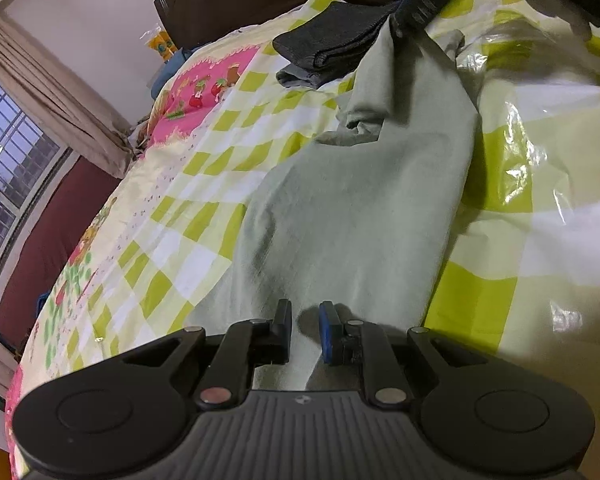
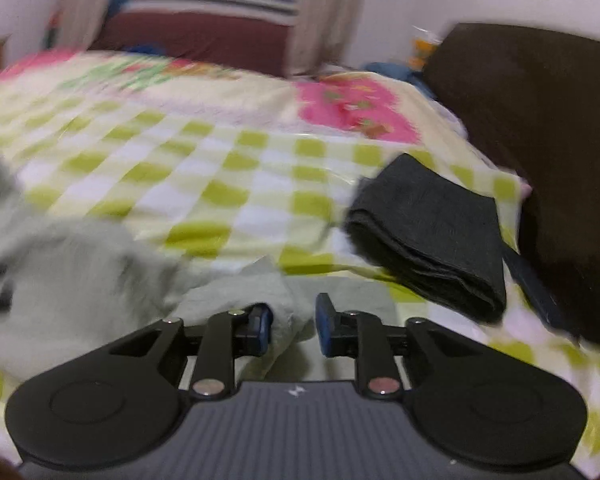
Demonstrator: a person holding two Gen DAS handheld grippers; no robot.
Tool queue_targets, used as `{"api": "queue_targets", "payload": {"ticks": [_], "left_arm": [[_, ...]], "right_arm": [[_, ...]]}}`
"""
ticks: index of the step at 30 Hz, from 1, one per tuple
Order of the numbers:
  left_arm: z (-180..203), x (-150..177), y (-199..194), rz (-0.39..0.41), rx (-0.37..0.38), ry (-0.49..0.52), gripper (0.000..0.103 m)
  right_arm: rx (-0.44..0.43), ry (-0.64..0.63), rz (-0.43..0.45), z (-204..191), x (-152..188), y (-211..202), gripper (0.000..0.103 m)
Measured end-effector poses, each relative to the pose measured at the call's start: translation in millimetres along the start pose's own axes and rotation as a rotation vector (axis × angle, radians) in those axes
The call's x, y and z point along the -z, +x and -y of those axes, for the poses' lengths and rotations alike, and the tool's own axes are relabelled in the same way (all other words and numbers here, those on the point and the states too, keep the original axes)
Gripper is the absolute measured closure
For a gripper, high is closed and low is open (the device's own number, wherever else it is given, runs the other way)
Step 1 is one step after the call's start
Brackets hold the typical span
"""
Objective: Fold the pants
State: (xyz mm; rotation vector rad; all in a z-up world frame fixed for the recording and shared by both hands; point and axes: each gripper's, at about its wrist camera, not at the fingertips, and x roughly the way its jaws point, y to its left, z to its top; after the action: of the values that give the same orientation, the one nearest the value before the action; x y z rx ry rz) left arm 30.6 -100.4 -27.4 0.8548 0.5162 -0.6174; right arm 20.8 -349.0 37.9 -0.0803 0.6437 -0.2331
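Pale green pants [image 1: 360, 208] lie stretched along the checkered bed cover [image 1: 204, 168]. At their near end my left gripper [image 1: 305, 330] is shut, with a ridge of the cloth pinched in the narrow gap. The far end rises in a peak to my right gripper [image 1: 416, 4] at the top of the left wrist view. The right wrist view is blurred. There the right gripper [image 2: 292, 326] stands open over a bunched end of the pants [image 2: 80, 272]. A lump of cloth lies against the left finger [image 2: 262, 322], and the other pad is clear of it.
A folded dark garment [image 1: 328, 44] [image 2: 428, 232] sits on a grey one [image 1: 296, 76] near the dark headboard [image 2: 540, 140]. Shiny clear plastic [image 1: 532, 152] covers the bed right of the pants. A curtained window [image 1: 4, 152] is beyond the bed's far side.
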Motion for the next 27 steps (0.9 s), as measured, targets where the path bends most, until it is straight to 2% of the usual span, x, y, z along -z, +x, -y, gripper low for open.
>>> {"api": "queue_targets", "payload": {"ticks": [2, 3, 4, 5, 7, 11, 18, 23, 27], "left_arm": [[-1.0, 1.2, 1.4, -0.001, 0.004, -0.009, 0.071], [-1.0, 2.0, 2.1, -0.002, 0.005, -0.013, 0.071], [-1.1, 2.6, 2.7, -0.002, 0.005, -0.015, 0.071], [-1.3, 3.4, 3.3, -0.002, 0.008, -0.018, 0.071], [-1.5, 4.5, 4.4, -0.005, 0.012, -0.024, 0.071], [0.2, 4.5, 6.8, -0.012, 0.014, -0.022, 0.071], [2.0, 2.3, 6.6, -0.02, 0.011, -0.008, 0.071], [3.2, 3.7, 6.5, -0.019, 0.008, -0.013, 0.071], [3.9, 5.3, 5.8, -0.014, 0.005, -0.017, 0.071]], "right_arm": [[-0.027, 0.339, -0.073, 49.4, 6.1, 9.1, 0.088], [-0.044, 0.473, -0.107, 68.8, 14.2, 12.9, 0.08], [-0.052, 0.595, -0.147, 87.1, 25.3, 16.1, 0.079], [-0.052, 0.642, -0.161, 96.3, 32.9, 15.5, 0.079], [-0.046, 0.646, -0.144, 102.9, 40.6, 7.7, 0.082], [-0.049, 0.557, -0.112, 95.1, 35.4, 2.1, 0.073], [-0.074, 0.524, -0.101, 90.5, 25.4, 16.2, 0.069], [-0.042, 0.583, -0.123, 101.1, 38.4, 8.9, 0.066], [-0.068, 0.652, -0.115, 107.1, 52.3, -4.7, 0.063]]}}
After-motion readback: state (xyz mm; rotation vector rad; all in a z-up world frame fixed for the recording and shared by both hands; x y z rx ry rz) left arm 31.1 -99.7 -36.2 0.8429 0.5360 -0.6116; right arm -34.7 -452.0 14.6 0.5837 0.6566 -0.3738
